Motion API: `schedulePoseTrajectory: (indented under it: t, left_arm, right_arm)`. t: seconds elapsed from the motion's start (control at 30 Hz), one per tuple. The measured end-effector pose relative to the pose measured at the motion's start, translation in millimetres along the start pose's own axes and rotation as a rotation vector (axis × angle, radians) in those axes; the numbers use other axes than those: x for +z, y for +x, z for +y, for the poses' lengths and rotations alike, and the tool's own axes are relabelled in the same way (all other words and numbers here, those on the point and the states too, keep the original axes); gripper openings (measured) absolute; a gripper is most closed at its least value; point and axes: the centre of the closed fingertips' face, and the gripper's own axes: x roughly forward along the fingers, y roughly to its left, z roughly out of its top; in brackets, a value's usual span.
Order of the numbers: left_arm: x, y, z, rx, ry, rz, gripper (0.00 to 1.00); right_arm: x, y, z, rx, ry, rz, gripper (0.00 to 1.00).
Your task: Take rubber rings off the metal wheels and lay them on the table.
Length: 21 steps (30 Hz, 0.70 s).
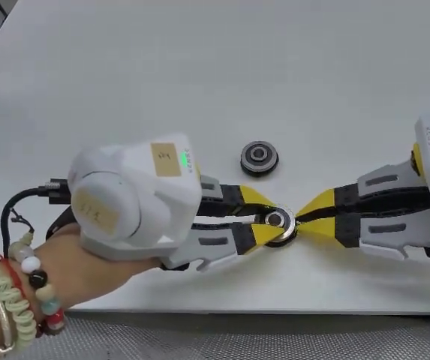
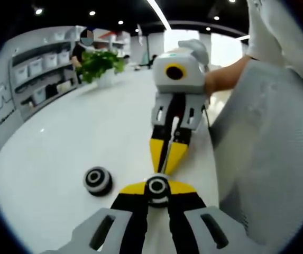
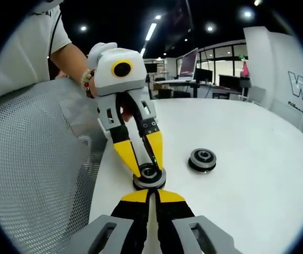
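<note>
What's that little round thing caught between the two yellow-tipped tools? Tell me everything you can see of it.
A small metal wheel, silvery around a dark centre hole, with a dark band at its rim that looks like a rubber ring. It lies flat on the white table near the front edge. The left gripper clasps it, one yellow jaw on each side. The right gripper, jaws together, touches its rim from the opposite side; whether it pinches the ring is unclear.
</note>
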Motion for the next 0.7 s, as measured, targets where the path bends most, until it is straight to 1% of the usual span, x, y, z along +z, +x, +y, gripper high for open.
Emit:
schedulePoseTrajectory:
  t: [0.1,0.17,0.2,0.27,0.33,0.37,0.43,0.47,0.5,0.6,0.63,0.67,0.7]
  left_arm:
    - [-0.1,-0.6,0.1,0.002,0.0,0.002,0.14]
    - [0.0,-0.7,0.2,0.003,0.002,0.003,0.14]
    - [0.0,-0.8,0.2,0.002,0.002,0.003,0.14]
    - [0.1,-0.7,0.1,0.002,0.004,0.004,0.14]
    - [0.1,-0.7,0.0,0.003,0.006,0.004,0.14]
    - [0.1,-0.7,-0.1,0.004,0.007,0.004,0.14]
    - [0.1,-0.6,-0.2,0.004,0.01,0.004,0.14]
    - [0.1,-0.6,-0.2,0.004,0.012,0.004,0.14]
    - [0.1,-0.6,-0.1,0.003,0.015,0.004,0.14]
    - [0.2,-0.4,-0.2,-0.001,0.019,0.002,0.14]
    - [0.2,-0.3,-0.2,-0.002,0.02,0.002,0.14]
    - [0.2,-0.3,-0.2,-0.003,0.021,0.004,0.14]
    - [0.1,-0.1,-0.1,-0.004,0.028,0.01,0.14]
  right_arm:
    - [0.4,0.9,-0.5,-0.006,0.003,0.007,0.01]
    - [0.4,0.1,-1.6,-0.018,0.041,0.006,0.0]
    - [-0.6,-0.6,-3.0,-0.031,0.087,0.007,0.0]
    - [-0.3,0.0,-4.1,-0.038,0.158,0.001,0.0]
    - [-0.9,-0.6,-4.0,-0.036,0.24,-0.002,0.0]
    - [-0.7,-0.8,-4.7,-0.033,0.262,-0.008,0.0]
    - [0.7,-2.1,-4.8,-0.023,0.34,-0.028,0.0]
    - [4.2,-3.8,-5.0,-0.012,0.386,-0.058,0.0]
    - [2.2,-4.9,-6.1,-0.015,0.431,-0.055,0.0]
    - [6.1,-6.5,-7.2,0.005,0.506,-0.112,0.0]
    - [9.7,-7.0,-7.4,0.018,0.557,-0.142,0.0]
    - [11.3,-7.4,-7.6,0.025,0.587,-0.158,0.0]
    - [9.6,-6.1,-7.0,0.034,0.616,-0.156,0.0]
